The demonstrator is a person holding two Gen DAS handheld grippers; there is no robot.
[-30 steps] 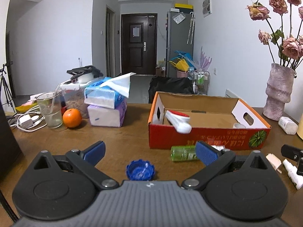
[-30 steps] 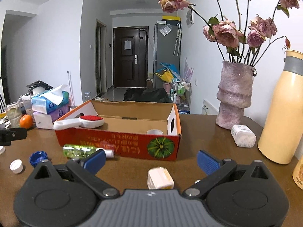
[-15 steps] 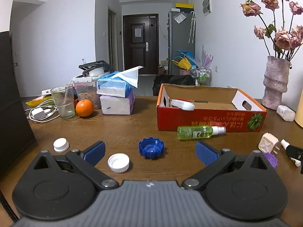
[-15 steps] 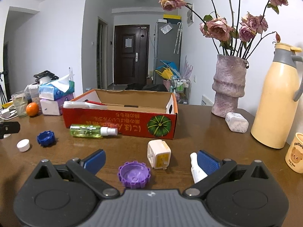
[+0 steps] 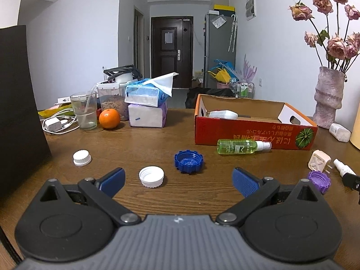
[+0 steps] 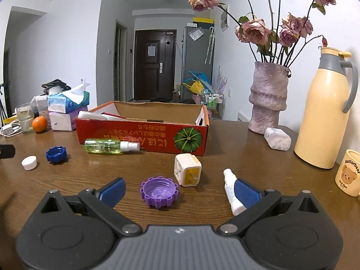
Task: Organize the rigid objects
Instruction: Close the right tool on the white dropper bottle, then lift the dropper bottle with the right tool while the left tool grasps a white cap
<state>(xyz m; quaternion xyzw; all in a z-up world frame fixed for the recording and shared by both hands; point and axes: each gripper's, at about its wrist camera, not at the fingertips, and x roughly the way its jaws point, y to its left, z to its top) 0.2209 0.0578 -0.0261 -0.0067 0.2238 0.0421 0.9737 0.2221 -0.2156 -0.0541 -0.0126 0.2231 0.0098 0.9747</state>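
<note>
My left gripper (image 5: 178, 181) is open above the wooden table, with a white cap (image 5: 151, 176) lying between its fingers. Just beyond lie a blue cap (image 5: 189, 161), another white cap (image 5: 82, 157) to the left, and a green spray bottle (image 5: 243, 146) in front of the red cardboard box (image 5: 252, 133). My right gripper (image 6: 180, 190) is open too, with a purple cap (image 6: 159, 191) between its fingers. A white plug adapter (image 6: 187, 172) stands behind that cap. A small white bottle (image 6: 231, 192) lies against the right finger. A white brush (image 5: 222, 114) rests inside the box.
Tissue packs (image 5: 147, 104), an orange (image 5: 109, 118), a glass (image 5: 84, 110) and a charger cable (image 5: 56, 123) crowd the far left. A vase of roses (image 6: 267, 103), a cream thermos (image 6: 326, 117), a bear mug (image 6: 348, 175) and a small white jar (image 6: 277, 138) stand on the right. A dark panel (image 5: 20, 112) blocks the left edge.
Both grippers have pulled back from the box toward the table's near side, so the caps, adapter and small bottle now show in front of them. Both stayed open.
</note>
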